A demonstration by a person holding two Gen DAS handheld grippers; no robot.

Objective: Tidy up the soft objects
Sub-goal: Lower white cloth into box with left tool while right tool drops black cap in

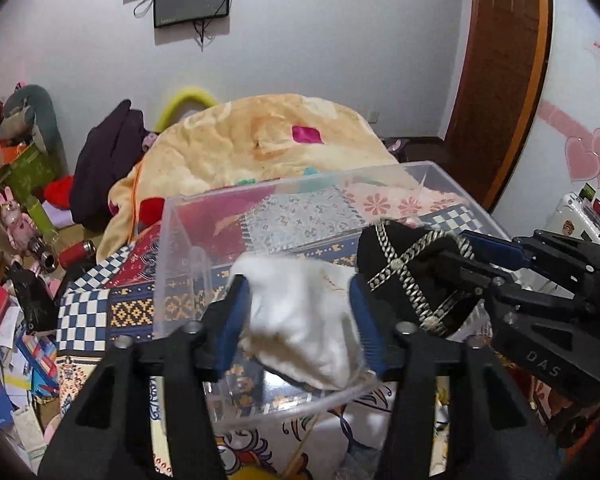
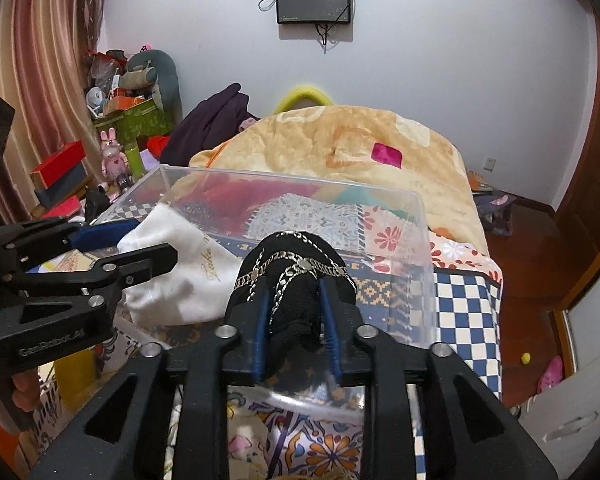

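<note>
Left tongs (image 1: 296, 316) pinched a white cloth pouch (image 1: 304, 320) over the clear plastic box (image 1: 180, 240) on the bed; right tongs (image 2: 292, 324) clamped a black chain-trimmed soft item (image 2: 296, 276) beside it; both looked light, floppy, best gripped mid-bunch; box floor contents unclear; black item's type unreadable.

You face a bed (image 2: 464, 300) in patchwork covers, a peach blanket (image 2: 340, 148) heaped at its far end. Beyond it on the white wall (image 2: 460, 60) hangs a dark screen (image 2: 313, 1); striped curtains (image 2: 40, 80) left of the bed, wooden door (image 1: 504, 60) right.
</note>
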